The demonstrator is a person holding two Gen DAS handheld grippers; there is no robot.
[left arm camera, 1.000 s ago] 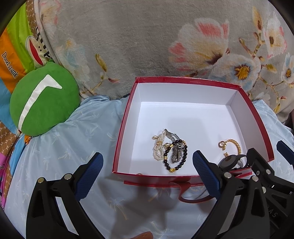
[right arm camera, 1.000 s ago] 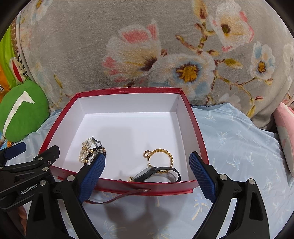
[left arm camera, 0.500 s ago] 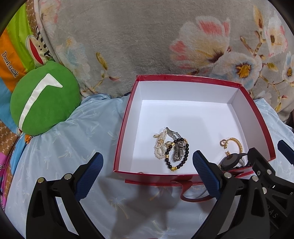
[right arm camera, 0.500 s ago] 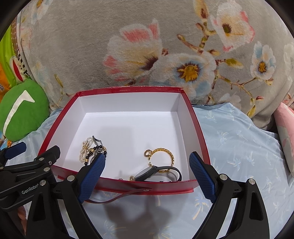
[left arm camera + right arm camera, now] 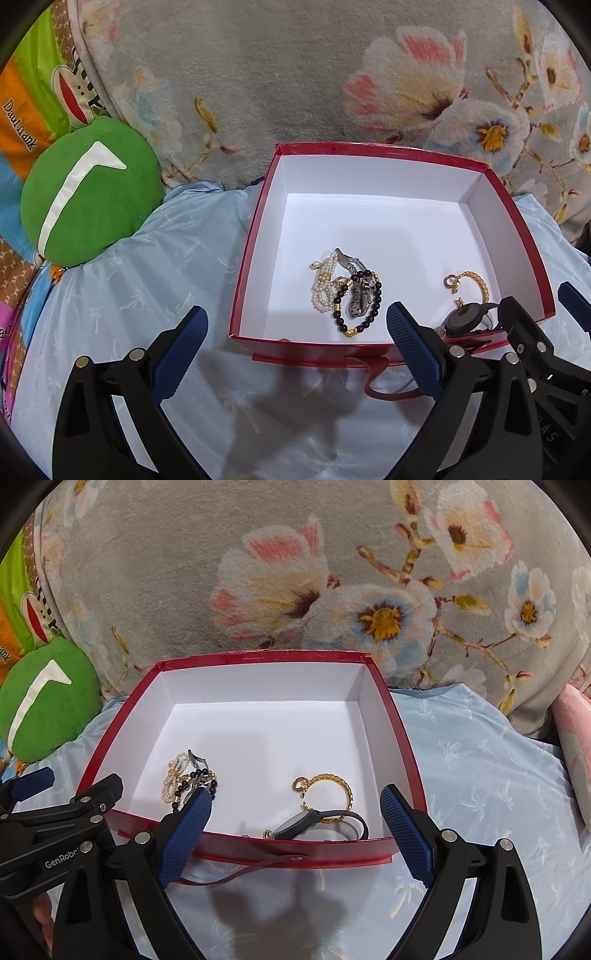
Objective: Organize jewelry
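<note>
An open red box (image 5: 251, 254) (image 5: 402, 734) with a white inside sits on a pale blue sheet. In it lie a pearl bracelet (image 5: 323, 282) (image 5: 173, 775), a black bead bracelet (image 5: 373, 314) over a silver watch (image 5: 356, 301), a gold bracelet (image 5: 474, 282) (image 5: 332, 786) and a dark watch (image 5: 463, 321) (image 5: 306, 821). My left gripper (image 5: 295, 354) is open and empty in front of the box's near wall. My right gripper (image 5: 295, 834) is open and empty, also at the near wall, beside the left one.
A red strap (image 5: 251, 867) (image 5: 380, 387) lies on the sheet (image 5: 147, 280) under the box's front edge. A green round cushion (image 5: 88, 195) (image 5: 44, 709) sits at the left. A grey flowered blanket (image 5: 295, 74) (image 5: 295, 572) rises behind the box. A pink pillow (image 5: 576, 746) is at the right.
Both grippers have drifted very slightly; the box sits a little lower and nearer in the views. Nothing was taken hold of or let go.
</note>
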